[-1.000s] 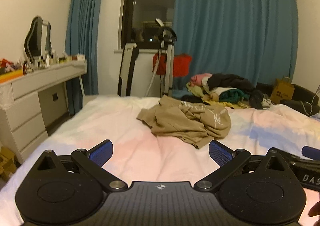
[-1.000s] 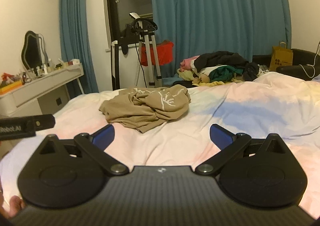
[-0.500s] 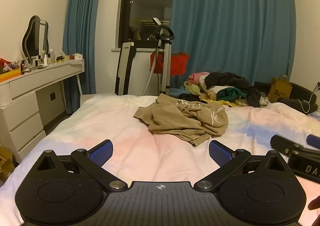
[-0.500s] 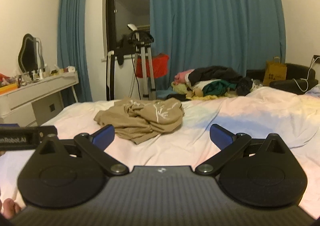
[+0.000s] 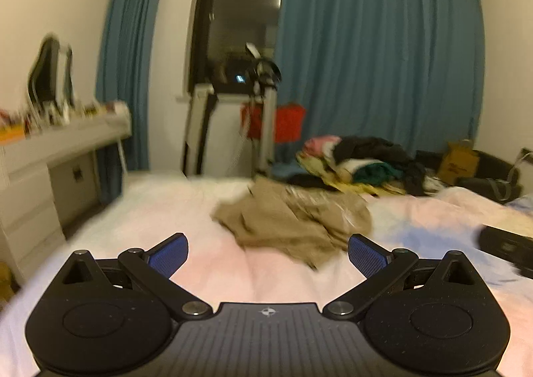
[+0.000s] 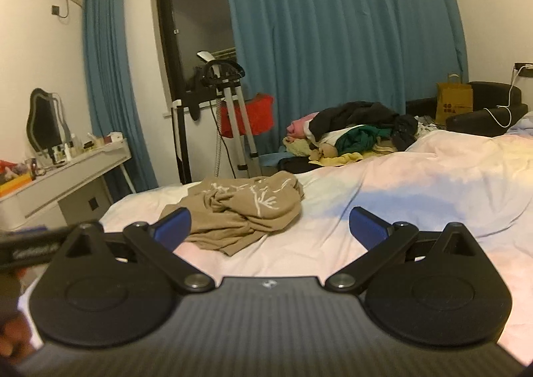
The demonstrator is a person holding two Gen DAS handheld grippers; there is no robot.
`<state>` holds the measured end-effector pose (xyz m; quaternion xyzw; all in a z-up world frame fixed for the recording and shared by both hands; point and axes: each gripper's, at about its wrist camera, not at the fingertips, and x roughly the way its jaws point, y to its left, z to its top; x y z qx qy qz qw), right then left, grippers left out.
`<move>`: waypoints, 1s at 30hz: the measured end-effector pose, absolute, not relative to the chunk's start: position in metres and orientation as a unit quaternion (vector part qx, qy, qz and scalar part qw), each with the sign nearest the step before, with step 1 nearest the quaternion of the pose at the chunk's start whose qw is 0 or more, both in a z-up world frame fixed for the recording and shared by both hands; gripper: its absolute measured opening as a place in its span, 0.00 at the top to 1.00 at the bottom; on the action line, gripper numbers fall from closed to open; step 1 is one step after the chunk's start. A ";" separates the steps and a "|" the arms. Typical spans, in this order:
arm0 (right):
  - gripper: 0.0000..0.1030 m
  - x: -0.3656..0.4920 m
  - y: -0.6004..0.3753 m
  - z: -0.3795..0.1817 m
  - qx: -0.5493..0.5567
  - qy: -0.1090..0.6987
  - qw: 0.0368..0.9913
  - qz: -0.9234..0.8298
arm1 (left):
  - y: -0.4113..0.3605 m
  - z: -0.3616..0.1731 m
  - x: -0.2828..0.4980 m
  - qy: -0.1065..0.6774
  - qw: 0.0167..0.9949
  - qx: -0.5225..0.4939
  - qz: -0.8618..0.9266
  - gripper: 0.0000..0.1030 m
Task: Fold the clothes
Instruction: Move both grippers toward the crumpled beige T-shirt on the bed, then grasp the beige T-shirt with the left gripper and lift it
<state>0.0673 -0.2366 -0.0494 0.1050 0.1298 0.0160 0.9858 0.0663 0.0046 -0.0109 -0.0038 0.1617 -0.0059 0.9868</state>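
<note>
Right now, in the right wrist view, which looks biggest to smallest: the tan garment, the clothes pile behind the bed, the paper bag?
1. Tan garment, though it lies nearest the camera.
2. Clothes pile, looking about as wide, so the order is unsure.
3. Paper bag, clearly smallest, also farthest.

The room looks dim and yellow-orange, and the window [image 6: 196,27] is dark. The left wrist picture is smeared and blurry; the right is sharper. Both bend at the edges, with dark corners.
</note>
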 end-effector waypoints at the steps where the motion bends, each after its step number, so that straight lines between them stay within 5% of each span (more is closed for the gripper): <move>1: 0.00 0.069 -0.241 -0.047 0.114 0.130 0.985 0.018 | 0.002 -0.008 0.077 0.163 0.987 0.007 -0.002 0.00; 7: 0.00 0.076 -0.262 -0.051 0.142 0.127 0.982 0.006 | -0.011 -0.020 0.163 0.223 0.975 0.018 -0.014 0.00; 16: 0.00 0.106 -0.268 -0.093 0.133 0.148 0.980 0.020 | -0.023 -0.108 0.293 0.327 0.944 -0.035 -0.012 0.03; 22: 0.00 0.128 -0.282 -0.117 0.144 0.157 0.977 0.016 | -0.049 -0.140 0.338 0.296 0.955 0.008 0.001 0.06; 28: 0.00 0.155 -0.287 -0.141 0.153 0.188 0.970 0.017 | -0.069 -0.151 0.362 0.260 0.964 0.037 0.027 0.39; 30: 0.00 0.159 -0.287 -0.145 0.144 0.186 0.972 0.017 | -0.074 -0.146 0.356 0.246 0.968 0.046 0.024 0.66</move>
